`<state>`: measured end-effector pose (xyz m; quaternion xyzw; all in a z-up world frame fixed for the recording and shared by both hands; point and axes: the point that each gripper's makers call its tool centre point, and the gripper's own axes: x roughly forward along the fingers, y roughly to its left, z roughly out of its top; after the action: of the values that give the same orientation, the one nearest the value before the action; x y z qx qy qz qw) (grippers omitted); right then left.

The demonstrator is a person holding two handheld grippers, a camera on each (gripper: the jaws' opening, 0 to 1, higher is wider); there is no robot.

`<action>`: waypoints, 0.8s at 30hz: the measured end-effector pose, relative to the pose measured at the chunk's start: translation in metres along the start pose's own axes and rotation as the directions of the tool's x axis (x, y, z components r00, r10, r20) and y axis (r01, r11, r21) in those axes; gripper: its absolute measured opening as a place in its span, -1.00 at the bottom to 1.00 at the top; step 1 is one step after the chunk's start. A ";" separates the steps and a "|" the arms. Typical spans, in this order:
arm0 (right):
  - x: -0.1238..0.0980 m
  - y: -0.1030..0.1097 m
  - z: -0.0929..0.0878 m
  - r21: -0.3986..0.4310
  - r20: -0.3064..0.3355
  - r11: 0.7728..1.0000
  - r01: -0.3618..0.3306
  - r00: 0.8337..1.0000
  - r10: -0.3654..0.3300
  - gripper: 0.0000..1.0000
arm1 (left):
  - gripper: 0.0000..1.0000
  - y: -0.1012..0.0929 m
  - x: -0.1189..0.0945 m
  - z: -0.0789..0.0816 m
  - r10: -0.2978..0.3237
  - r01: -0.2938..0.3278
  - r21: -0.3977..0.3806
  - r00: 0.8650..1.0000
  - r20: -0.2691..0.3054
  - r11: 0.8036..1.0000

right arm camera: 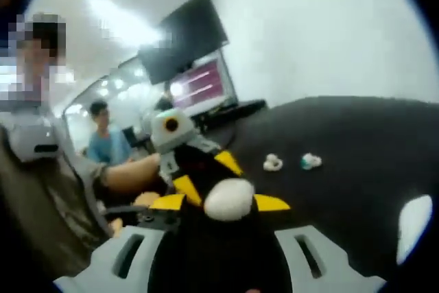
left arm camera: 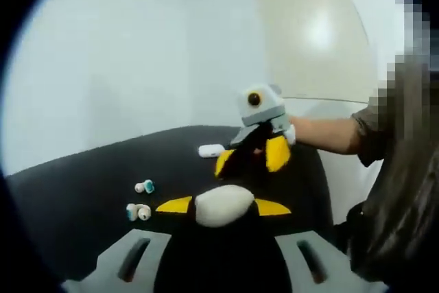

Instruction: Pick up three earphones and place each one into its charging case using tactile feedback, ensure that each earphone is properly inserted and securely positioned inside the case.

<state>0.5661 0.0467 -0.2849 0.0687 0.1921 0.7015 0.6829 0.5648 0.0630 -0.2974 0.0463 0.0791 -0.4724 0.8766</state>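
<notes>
Fingers of left gripper (left arm camera: 224, 205) pinching white charging case (left arm camera: 223, 205); right gripper (right arm camera: 230, 200) fingers pinching white case (right arm camera: 229, 199) too. Loose earphones (left arm camera: 139, 211) lying on black table (left arm camera: 82, 197), near each other, beside another white case (left arm camera: 210, 149).

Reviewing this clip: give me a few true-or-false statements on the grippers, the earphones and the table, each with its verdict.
1. The left gripper is shut on a white oval piece. True.
2. The table is white. False: it is black.
3. Earphones lie loose on the table. True.
4. The right gripper is open and holds nothing. False: it also grips a white oval piece.
5. A white case lies on the table beyond the earphones. True.
6. A bright screen stands on the black table. False: it stands beyond the table.
</notes>
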 end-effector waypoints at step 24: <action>-0.016 0.022 -0.032 -0.089 -0.148 0.993 -0.072 0.987 0.058 -0.25 | -0.95 0.019 -0.013 0.008 0.074 -0.068 -0.191 0.997 0.024 0.979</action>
<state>0.5348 0.0255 -0.3041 -0.0084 0.2055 0.7349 0.6462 0.5744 0.0832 -0.2870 -0.0420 0.1085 -0.4317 0.8945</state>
